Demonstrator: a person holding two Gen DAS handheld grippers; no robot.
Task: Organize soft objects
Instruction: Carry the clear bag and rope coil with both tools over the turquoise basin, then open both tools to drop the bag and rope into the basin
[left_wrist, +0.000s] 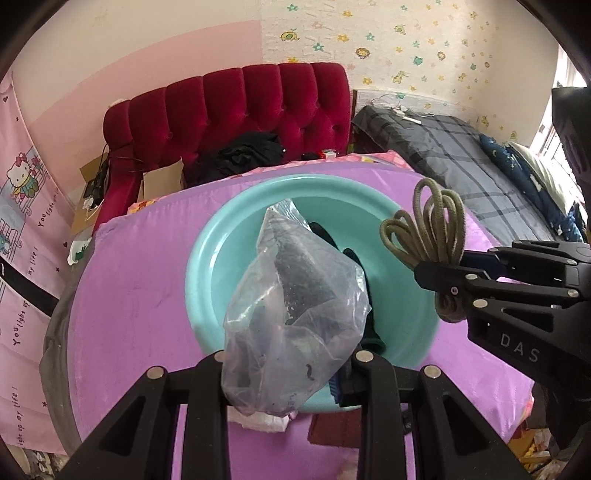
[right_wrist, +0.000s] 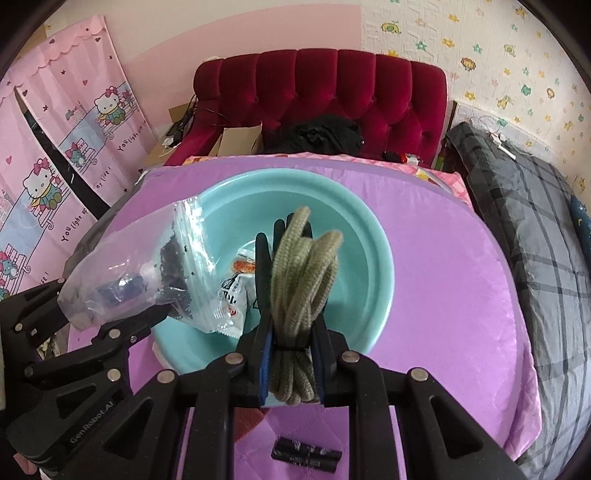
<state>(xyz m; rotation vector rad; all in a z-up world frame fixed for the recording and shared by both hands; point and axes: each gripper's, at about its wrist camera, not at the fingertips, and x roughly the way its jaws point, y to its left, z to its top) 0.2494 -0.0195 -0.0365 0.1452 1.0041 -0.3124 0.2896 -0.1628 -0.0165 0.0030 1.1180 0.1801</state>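
Observation:
My left gripper (left_wrist: 291, 373) is shut on a clear plastic bag (left_wrist: 295, 314) with dark cloth inside, held above a teal basin (left_wrist: 221, 258). The bag also shows in the right wrist view (right_wrist: 147, 273), over the basin's left side. My right gripper (right_wrist: 291, 350) is shut on a bundle of olive-green cord (right_wrist: 299, 280), held above the basin (right_wrist: 362, 258). The cord also shows in the left wrist view (left_wrist: 432, 229), at the basin's right rim. A black glove (left_wrist: 369, 325) and a white snack packet (right_wrist: 232, 299) lie in the basin.
The basin stands on a round table with a purple quilted cover (right_wrist: 443, 280). A small dark folded item (right_wrist: 304, 454) lies on the cover near me. A red tufted sofa (right_wrist: 317, 92) with black clothes stands behind. A plaid bed (right_wrist: 535, 221) is at the right.

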